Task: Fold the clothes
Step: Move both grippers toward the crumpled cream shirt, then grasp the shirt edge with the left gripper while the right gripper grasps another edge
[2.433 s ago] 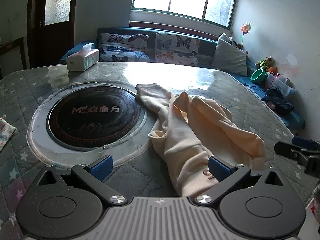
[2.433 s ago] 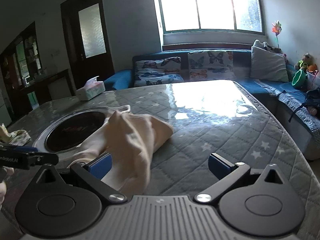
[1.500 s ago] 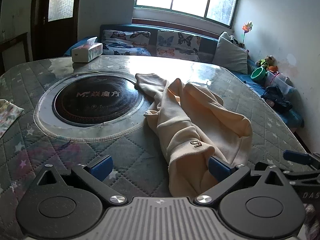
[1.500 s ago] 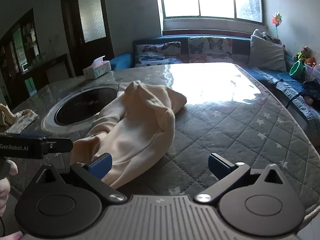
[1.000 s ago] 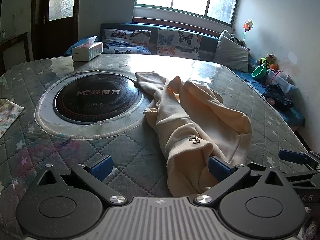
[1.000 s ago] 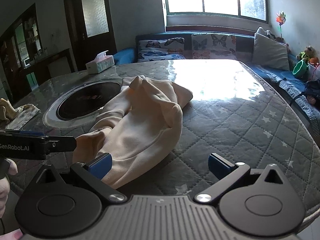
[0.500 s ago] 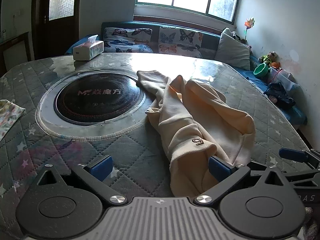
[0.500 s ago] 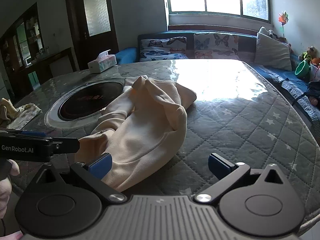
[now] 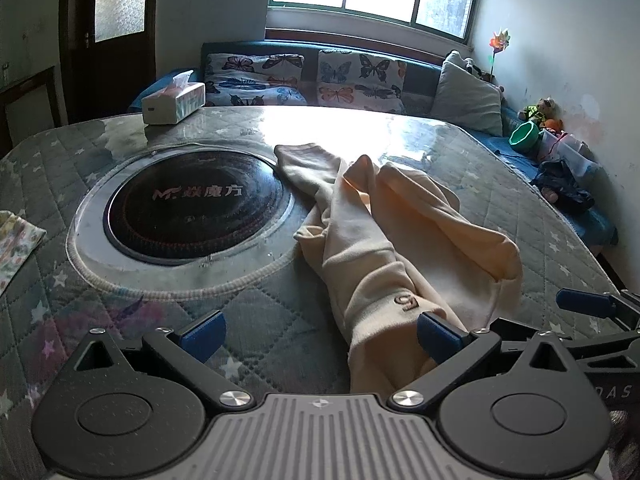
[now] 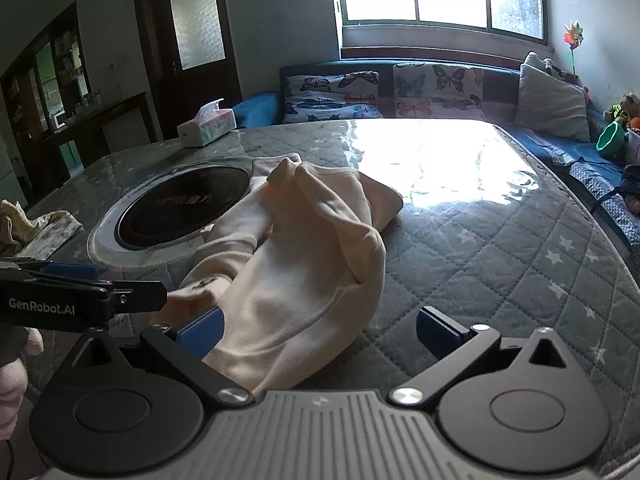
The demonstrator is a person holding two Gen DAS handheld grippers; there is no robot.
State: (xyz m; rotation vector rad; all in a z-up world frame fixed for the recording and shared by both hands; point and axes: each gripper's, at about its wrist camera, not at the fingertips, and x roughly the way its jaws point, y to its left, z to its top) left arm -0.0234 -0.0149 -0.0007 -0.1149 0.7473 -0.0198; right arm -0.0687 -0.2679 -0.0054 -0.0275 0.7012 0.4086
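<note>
A cream garment lies in a bumpy heap in the middle of the quilted table. Its far end touches the rim of the round black cooktop at center left of the left view. The left gripper sits low at the bottom of its view, pointing across the table, with both blue fingers spread wide. Its right finger rests against the near end of the cloth, and the left finger is over bare quilt. Nothing is pinched. The right gripper is also low and level at the bottom of its view, with its fingers wide apart too. Its left finger touches the near edge of the cloth. At the far left of the right view, a bit of the hand holding the left gripper shows. A tissue box stands in the upper left of the left view.
</note>
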